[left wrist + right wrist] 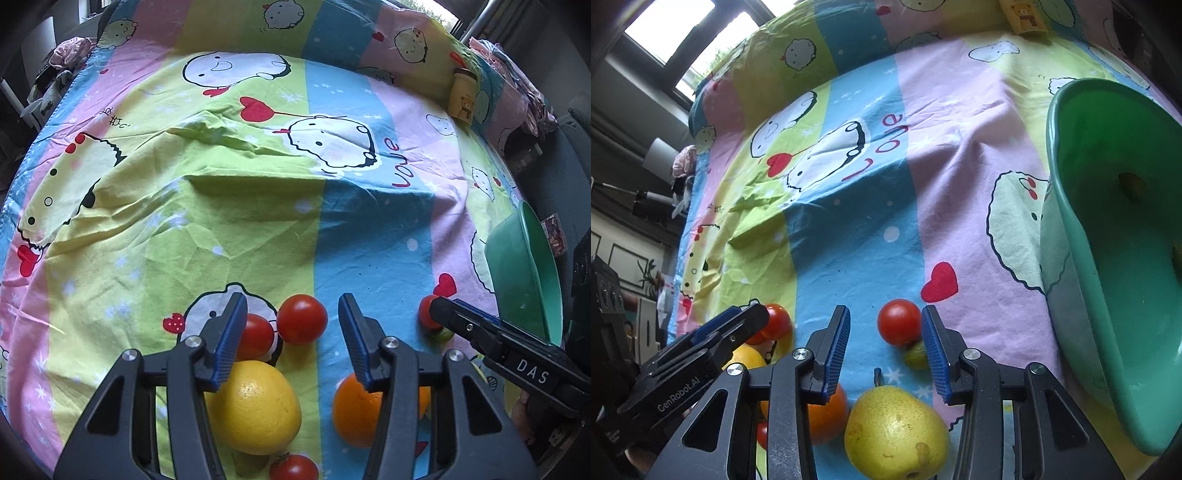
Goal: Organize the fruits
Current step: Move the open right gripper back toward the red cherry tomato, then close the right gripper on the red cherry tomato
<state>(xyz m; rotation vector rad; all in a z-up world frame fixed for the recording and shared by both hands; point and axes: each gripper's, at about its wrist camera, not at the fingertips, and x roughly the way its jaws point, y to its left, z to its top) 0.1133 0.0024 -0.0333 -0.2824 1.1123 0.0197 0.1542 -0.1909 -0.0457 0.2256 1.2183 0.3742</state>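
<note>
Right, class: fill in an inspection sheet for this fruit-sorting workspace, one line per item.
Surface: cartoon-print sheet, wrinkled.
Job's things: green bowl at right; pear, orange, yellow citrus, tomatoes, small green fruit on the sheet.
Clutter: bear-print cup at the far edge.
Grippers: left tongs and right tongs open, holding nothing.
Cables: nothing seen.
Surroundings: window, clothes heaps.

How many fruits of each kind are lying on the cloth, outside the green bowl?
Tomatoes: 4
Orange: 1
Large yellow citrus: 1
Pear: 1
Small green fruit: 1
Total: 8
</note>
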